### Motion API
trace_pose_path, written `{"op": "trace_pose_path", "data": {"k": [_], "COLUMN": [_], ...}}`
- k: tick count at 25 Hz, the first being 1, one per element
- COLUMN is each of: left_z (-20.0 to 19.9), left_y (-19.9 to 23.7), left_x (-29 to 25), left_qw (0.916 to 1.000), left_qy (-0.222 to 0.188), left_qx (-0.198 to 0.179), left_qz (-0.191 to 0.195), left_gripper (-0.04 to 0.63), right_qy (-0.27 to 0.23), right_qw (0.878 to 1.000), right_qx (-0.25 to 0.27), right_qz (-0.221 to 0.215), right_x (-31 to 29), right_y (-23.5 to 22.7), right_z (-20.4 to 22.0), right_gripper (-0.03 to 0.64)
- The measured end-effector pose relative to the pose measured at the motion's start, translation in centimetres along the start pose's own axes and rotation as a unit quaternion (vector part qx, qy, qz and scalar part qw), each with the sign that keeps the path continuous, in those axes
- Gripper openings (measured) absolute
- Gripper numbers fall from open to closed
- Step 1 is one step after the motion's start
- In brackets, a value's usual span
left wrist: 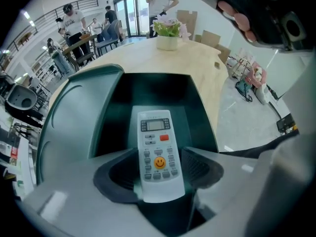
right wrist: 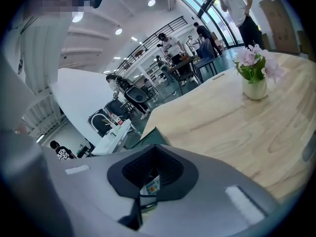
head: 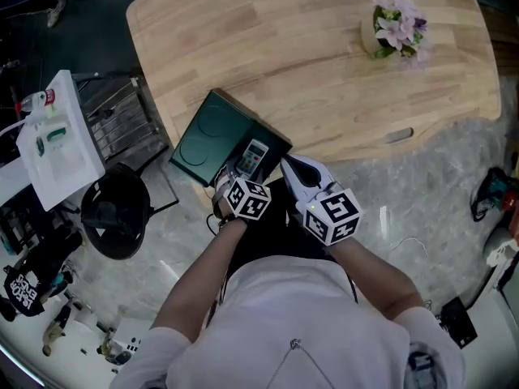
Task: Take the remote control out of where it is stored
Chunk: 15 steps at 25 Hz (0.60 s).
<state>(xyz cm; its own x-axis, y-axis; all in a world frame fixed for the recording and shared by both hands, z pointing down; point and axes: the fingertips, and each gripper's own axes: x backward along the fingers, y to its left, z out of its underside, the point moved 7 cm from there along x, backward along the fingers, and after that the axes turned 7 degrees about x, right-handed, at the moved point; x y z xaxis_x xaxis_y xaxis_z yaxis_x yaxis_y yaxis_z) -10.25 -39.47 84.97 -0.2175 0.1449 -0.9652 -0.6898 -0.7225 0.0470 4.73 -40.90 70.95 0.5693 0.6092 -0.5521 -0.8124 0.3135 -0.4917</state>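
Over green box (head: 207, 132), L hand-held gripper (left wrist: 161, 168) clamps remote (left wrist: 155, 139); R hand-held gripper (right wrist: 148, 176) closed alongside

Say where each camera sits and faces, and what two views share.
Head view: on the head, facing down at the table; both arms show.
Left gripper view: on the left gripper, facing the remote control in its jaws.
Right gripper view: on the right gripper, facing across the table; shut jaws show.
All share the flowers.
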Motion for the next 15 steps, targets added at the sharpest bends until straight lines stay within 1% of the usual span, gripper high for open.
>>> {"op": "trace_pose_path", "data": {"k": [5, 15], "left_z": [0.2, 0.2], "left_y": [-0.1, -0.4], "left_x": [-0.4, -0.3], "left_qw": [1.0000, 1.0000], "left_qy": [0.004, 0.002], "left_qx": [-0.005, 0.001], "left_qz": [-0.002, 0.004], "left_gripper": [0.273, 0.264], "right_qy": [-0.002, 0.000], "right_qw": [1.000, 1.000], "right_qx": [0.005, 0.008], "right_qz": [0.004, 0.007], "right_x": [0.1, 0.7], "right_y": [-0.6, -1.2], "right_z": [-0.1, 0.1], "right_gripper": [0.028, 0.028]}}
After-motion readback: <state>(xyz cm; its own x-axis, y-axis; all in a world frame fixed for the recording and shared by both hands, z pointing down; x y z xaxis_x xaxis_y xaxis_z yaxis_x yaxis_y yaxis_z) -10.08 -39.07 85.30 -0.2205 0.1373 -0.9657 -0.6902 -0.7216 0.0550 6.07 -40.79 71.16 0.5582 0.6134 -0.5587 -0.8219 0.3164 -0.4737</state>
